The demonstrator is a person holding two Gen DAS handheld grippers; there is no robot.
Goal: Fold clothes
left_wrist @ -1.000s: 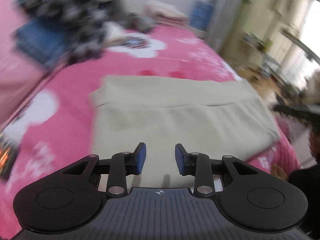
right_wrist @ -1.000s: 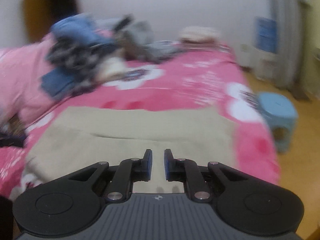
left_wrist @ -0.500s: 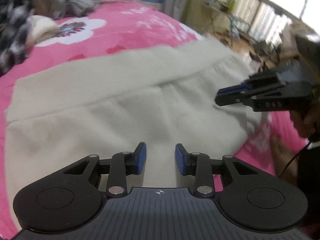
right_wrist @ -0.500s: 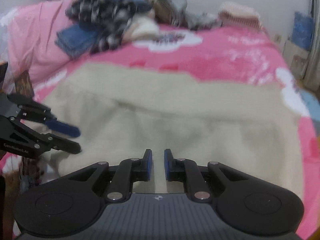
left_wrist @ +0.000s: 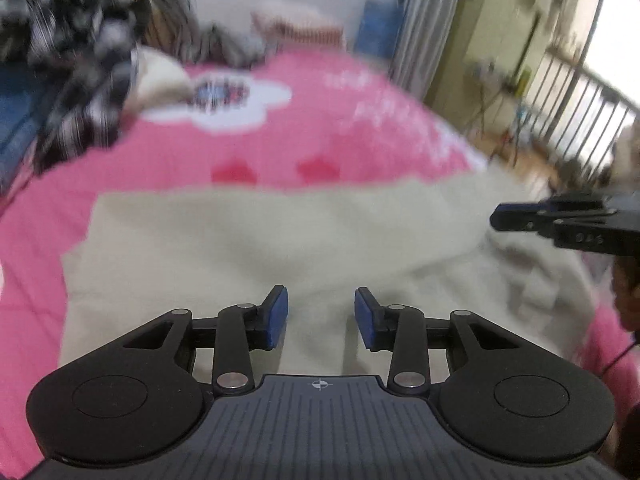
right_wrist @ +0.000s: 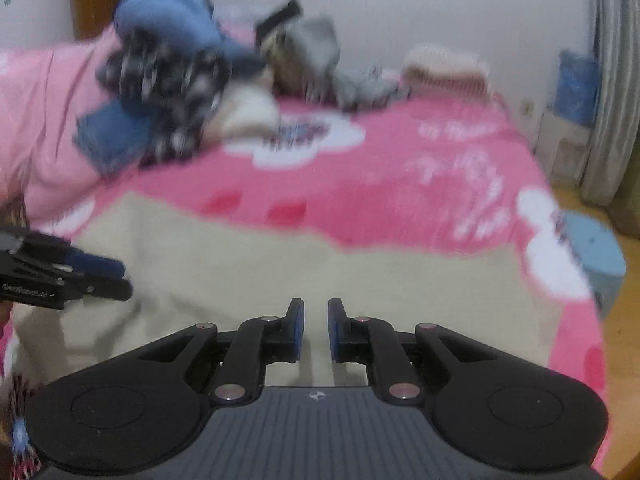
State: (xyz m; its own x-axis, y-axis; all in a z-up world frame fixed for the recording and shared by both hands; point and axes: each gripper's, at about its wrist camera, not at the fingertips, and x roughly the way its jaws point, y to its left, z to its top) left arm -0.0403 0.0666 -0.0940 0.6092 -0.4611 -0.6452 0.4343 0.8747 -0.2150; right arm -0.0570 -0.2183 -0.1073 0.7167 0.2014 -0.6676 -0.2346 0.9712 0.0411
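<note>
Left wrist view, read from left to right: pile of unfolded clothes (left_wrist: 76,80) at upper left, blurred; pink bedspread (left_wrist: 320,132) across the middle; cream garment (left_wrist: 280,248) spread flat over the lower centre of the frame, far edge straight, right portion rumpled. Left gripper (left_wrist: 321,316) low in the middle, above the cloth, jaws opening, nothing between them. Right gripper (left_wrist: 520,218) reaching in from the right edge, tips just over the garment's rumpled right side.

Right wrist view, same order: left gripper (right_wrist: 116,280) entering at the left edge over the cloth's left end; cream garment (right_wrist: 320,272) filling the lower middle; right gripper (right_wrist: 314,330) at bottom centre, blue pads only a narrow slit apart, empty, so all but closed and holding nothing. Blue stool (right_wrist: 600,252) on the floor at far right.

Step in hand, by judgement: approach to the near hem, one gripper toward each end, before a fold. Probably one fold already made, given the layered band along the far side. Next move calls for wider jaws on the right, both sets lowered onto the near edge, a pinch through the fabric, then an even lift away toward the far edge. Risk: catching bedspread along with cloth.
</note>
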